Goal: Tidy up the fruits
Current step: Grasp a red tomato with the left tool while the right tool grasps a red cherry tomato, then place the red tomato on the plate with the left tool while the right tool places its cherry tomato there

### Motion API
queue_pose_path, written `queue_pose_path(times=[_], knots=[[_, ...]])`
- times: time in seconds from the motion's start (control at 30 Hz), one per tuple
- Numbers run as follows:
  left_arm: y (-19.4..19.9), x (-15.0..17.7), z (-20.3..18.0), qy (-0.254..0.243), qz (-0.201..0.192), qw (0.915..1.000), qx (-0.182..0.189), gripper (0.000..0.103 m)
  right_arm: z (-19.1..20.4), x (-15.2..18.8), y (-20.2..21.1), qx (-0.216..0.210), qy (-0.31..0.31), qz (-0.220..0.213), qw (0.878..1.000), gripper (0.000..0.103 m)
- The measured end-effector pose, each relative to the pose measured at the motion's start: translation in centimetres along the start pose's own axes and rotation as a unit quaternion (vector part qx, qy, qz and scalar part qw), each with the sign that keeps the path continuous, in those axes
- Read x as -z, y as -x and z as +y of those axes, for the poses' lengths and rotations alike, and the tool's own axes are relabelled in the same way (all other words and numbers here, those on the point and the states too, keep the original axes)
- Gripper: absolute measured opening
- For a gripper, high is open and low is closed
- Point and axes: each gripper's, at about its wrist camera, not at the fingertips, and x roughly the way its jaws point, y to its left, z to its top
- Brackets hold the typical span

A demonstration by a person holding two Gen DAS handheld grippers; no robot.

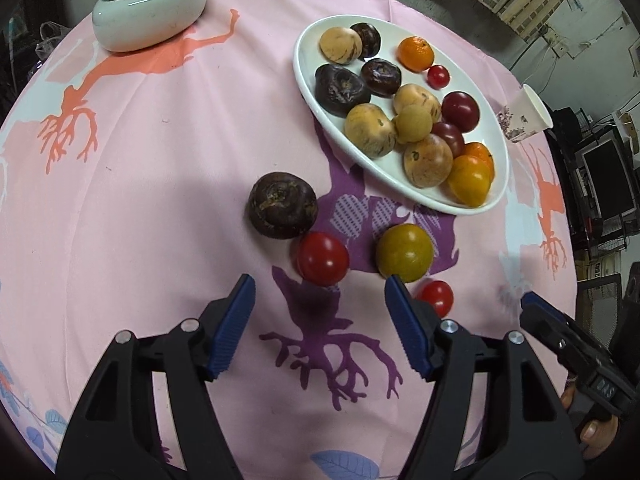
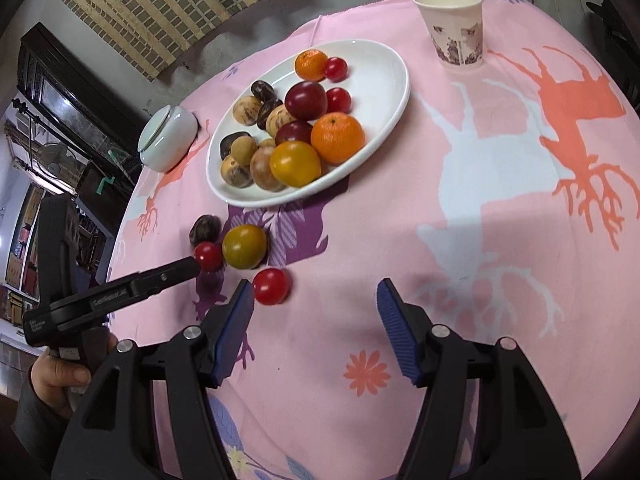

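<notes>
While open, both grippers (empty)

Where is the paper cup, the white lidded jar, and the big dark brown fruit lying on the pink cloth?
Paper cup [image 2: 456, 28]: right wrist view, on its printed side.
White lidded jar [image 1: 150, 10]: left wrist view, on its rounded wall.
Big dark brown fruit [image 1: 282, 205]: left wrist view, on its wrinkled top.

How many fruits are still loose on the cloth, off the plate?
4, clustered before the plate: dark wrinkled fruit, red tomato beside it, yellow-green tomato, small red tomato partly hidden behind a left gripper finger. Others could be out of view.
</notes>
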Motion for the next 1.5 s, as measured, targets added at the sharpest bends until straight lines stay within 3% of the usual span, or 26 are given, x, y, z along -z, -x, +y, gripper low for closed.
queue_pose_path(times=[0.2,0.27,0.33,0.47,0.73,0.83,0.93,1.07,1.3,1.5], knots=[[-1.5,-0.5,-0.5,-0.008,0.008,0.9999,-0.009,0.059,0.3,0.5,-0.6,-0.004,0.005,0.008,1.000,0.065],[-2.0,-0.5,-0.7,-0.016,0.010,0.9997,-0.015,0.041,0.4,0.6,-0.8,-0.002,0.011,0.009,1.000,0.064],[-2.2,-0.5,-0.8,-0.027,0.002,0.9993,-0.024,0.030,0.8,0.6,-0.9,0.002,0.022,0.007,1.000,0.064],[-2.0,-0.5,-0.5,-0.027,-0.006,0.9995,-0.018,0.030,1.7,0.6,-1.7,-0.002,0.041,0.018,0.999,0.064],[-1.7,-0.2,0.2,-0.018,0.001,0.9997,-0.016,0.030,5.2,0.6,-5.2,0.027,0.125,0.044,0.991,0.063],[-1.8,-0.1,0.4,-0.015,0.001,0.9998,-0.011,0.030,6.2,0.5,-6.4,0.044,0.154,0.046,0.986,0.050],[-1.8,-0.2,0.5,-0.009,0.002,0.9999,-0.007,0.030,6.8,0.4,-7.4,0.057,0.173,0.051,0.982,0.045],[-1.8,-0.2,0.5,-0.012,0.004,0.9999,-0.008,0.030,6.9,0.7,-8.0,0.069,0.190,0.055,0.978,0.031],[-0.6,-0.1,0.5,-0.013,0.000,0.9999,0.003,0.030,5.1,0.3,-5.6,0.039,0.145,0.038,0.988,0.031],[2.9,-1.8,-0.4,-0.030,-0.038,0.9987,0.016,0.030,3.7,-1.5,-1.9,0.030,0.109,-0.002,0.994,0.031]])
